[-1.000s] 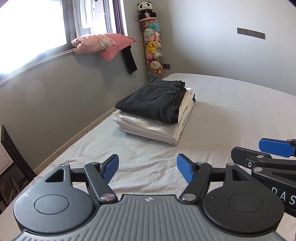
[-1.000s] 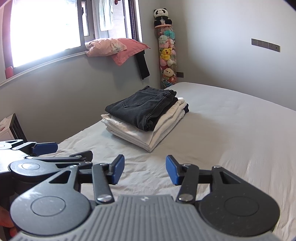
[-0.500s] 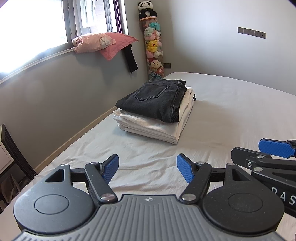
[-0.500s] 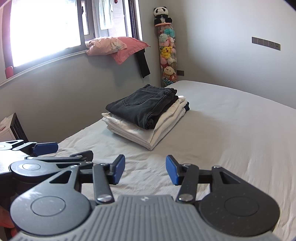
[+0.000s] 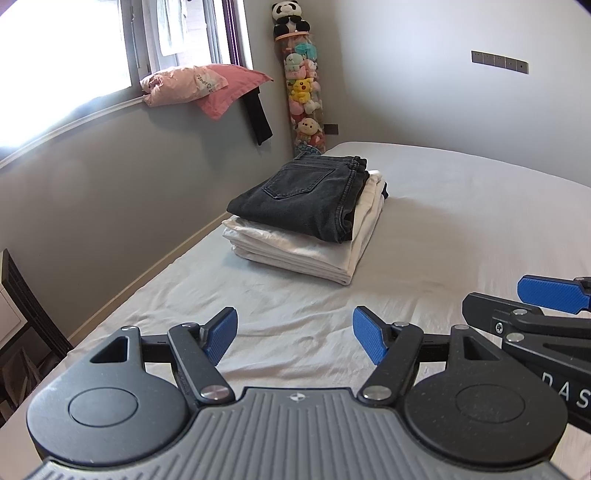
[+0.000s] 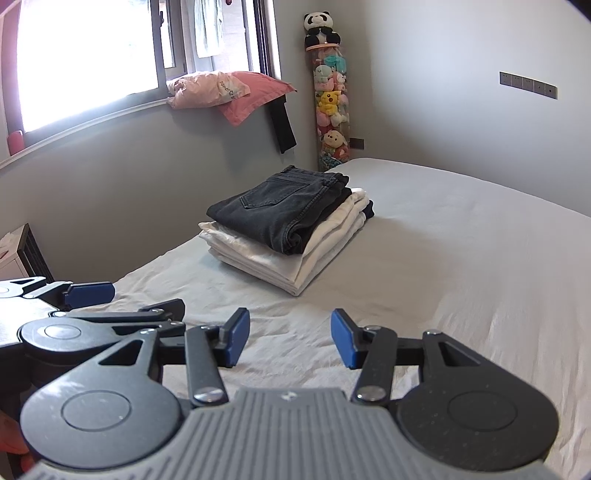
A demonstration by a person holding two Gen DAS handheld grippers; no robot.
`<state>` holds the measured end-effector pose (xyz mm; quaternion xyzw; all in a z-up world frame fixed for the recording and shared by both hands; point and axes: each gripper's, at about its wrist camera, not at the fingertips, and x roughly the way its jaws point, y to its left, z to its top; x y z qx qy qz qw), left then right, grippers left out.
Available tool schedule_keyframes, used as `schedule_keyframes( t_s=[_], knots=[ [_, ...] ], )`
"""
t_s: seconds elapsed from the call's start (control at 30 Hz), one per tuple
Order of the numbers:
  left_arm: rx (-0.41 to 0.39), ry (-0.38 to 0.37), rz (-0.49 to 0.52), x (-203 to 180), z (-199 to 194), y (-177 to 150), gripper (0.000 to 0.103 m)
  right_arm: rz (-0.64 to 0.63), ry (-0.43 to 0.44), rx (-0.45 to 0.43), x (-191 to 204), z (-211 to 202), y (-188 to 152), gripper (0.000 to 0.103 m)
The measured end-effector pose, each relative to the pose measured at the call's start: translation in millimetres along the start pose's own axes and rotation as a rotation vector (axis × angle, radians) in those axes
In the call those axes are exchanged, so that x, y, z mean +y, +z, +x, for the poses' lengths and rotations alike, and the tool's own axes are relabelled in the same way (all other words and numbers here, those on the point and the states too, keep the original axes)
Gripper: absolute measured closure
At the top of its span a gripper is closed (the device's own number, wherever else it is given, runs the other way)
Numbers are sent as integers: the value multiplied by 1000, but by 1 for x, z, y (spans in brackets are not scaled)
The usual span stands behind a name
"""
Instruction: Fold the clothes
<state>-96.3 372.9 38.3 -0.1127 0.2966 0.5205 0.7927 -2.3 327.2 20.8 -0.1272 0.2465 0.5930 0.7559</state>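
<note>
A stack of folded clothes (image 5: 314, 225) lies on a bed (image 5: 461, 229) covered by a pale, slightly wrinkled sheet, ahead of both tools and well apart from them. On top is a pair of dark grey jeans (image 5: 306, 195), folded flat with a back pocket facing up. Under it are folded white garments (image 5: 306, 254), and a sliver of something dark shows at the stack's far right corner. The stack's long axis runs away from the tools toward the far corner of the room; the waistband end of the jeans is at the far end and a rolled fold faces the tools.

The left tool (image 5: 293, 334) hovers above the sheet with its blue-padded fingers spread wide and nothing between them. The right tool (image 6: 290, 338) is just beside it on its right, likewise spread wide and holding nothing.

Beyond the stack, in the room's corner, stands a tall clear tube (image 5: 304, 96) filled with small plush toys, with a plush panda (image 5: 290, 16) sitting on top. To the left of the tools, a pink pillow (image 5: 221, 83) rests on the window sill.
</note>
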Motion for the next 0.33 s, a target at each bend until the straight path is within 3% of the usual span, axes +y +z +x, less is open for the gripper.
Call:
schedule_keyframes(
  t_s=[0.33],
  knots=[
    [6, -7, 7, -5, 1, 0, 22, 1, -4, 4, -4, -2, -1, 50]
  ],
)
